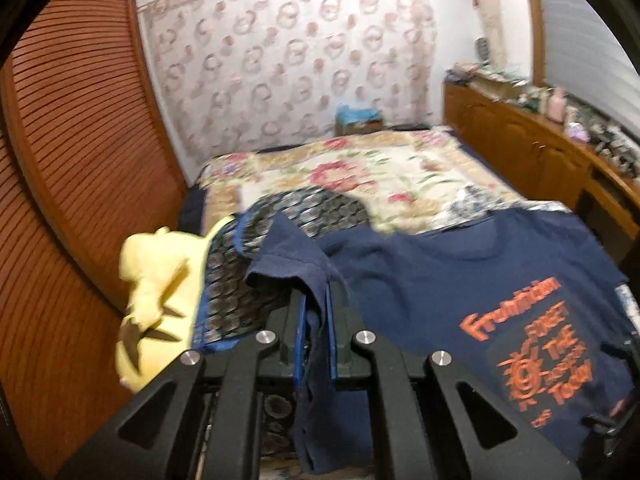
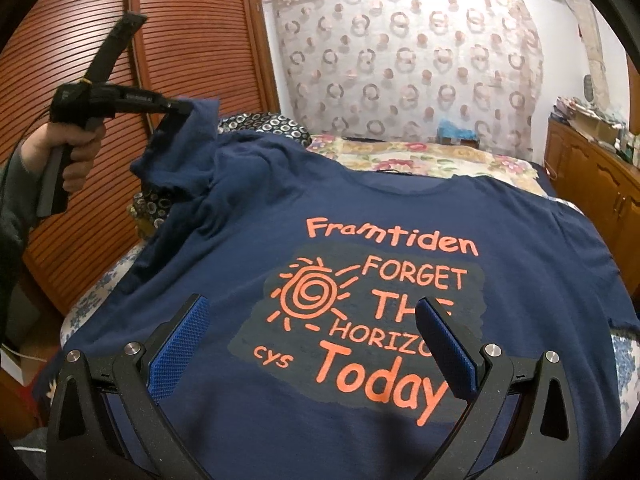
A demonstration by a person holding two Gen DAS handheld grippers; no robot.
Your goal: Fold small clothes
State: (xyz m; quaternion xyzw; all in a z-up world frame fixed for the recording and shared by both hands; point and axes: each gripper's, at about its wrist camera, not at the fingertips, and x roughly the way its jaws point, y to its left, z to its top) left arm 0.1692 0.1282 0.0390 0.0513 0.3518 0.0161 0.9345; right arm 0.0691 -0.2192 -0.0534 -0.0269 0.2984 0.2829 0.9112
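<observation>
Fabric of the navy T-shirt (image 1: 440,280) is sitting pinched between the pressed-together fingers of the left gripper (image 1: 316,312) in the left wrist view — its sleeve bunching at the near left of the bed (image 1: 400,168). From the right wrist view, the right gripper (image 2: 312,316) is hovering with jaws spread wide over the shirt's orange print, while a hand (image 2: 76,148) at far left is holding the sleeve raised.

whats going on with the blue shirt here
A person is folding a navy blue t-shirt with orange print spread on a floral-covered bed. The left gripper is shut on the shirt's sleeve, holding it up off the bed. The right gripper hovers open over the printed chest, holding nothing.
</observation>
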